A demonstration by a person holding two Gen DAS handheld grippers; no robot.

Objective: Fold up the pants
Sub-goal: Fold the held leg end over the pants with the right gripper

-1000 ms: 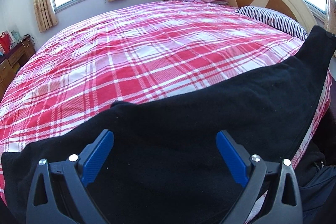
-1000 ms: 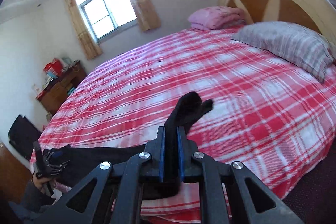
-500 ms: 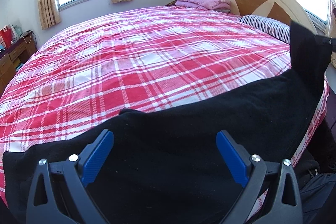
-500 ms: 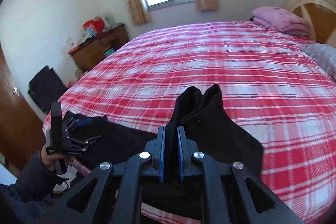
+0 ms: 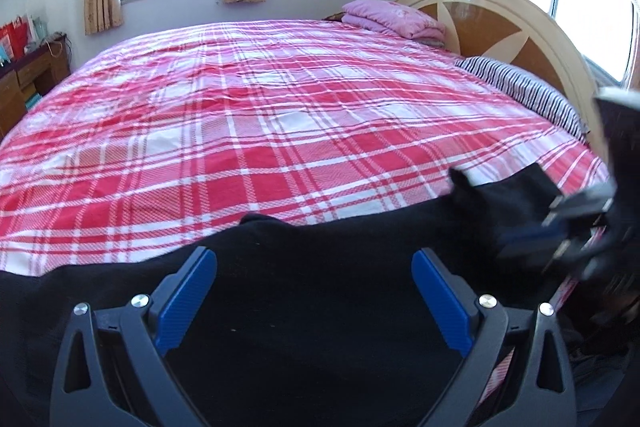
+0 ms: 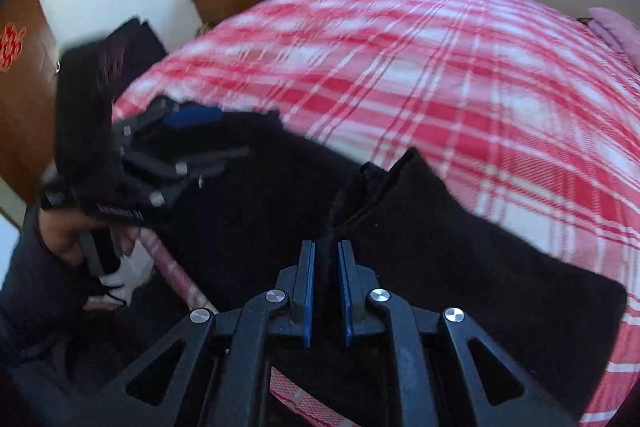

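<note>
The black pants (image 5: 320, 307) are spread along the near edge of the plaid-covered bed (image 5: 260, 131). One end of the pants is pinched between the clenched fingers of the right gripper (image 6: 326, 291) and is held lifted over the rest of the garment. The left gripper (image 5: 314, 295) is held wide, nothing grasped, above the cloth. The first lengthwise fold is judged underway, not laid; flattening and later folds are left
</note>
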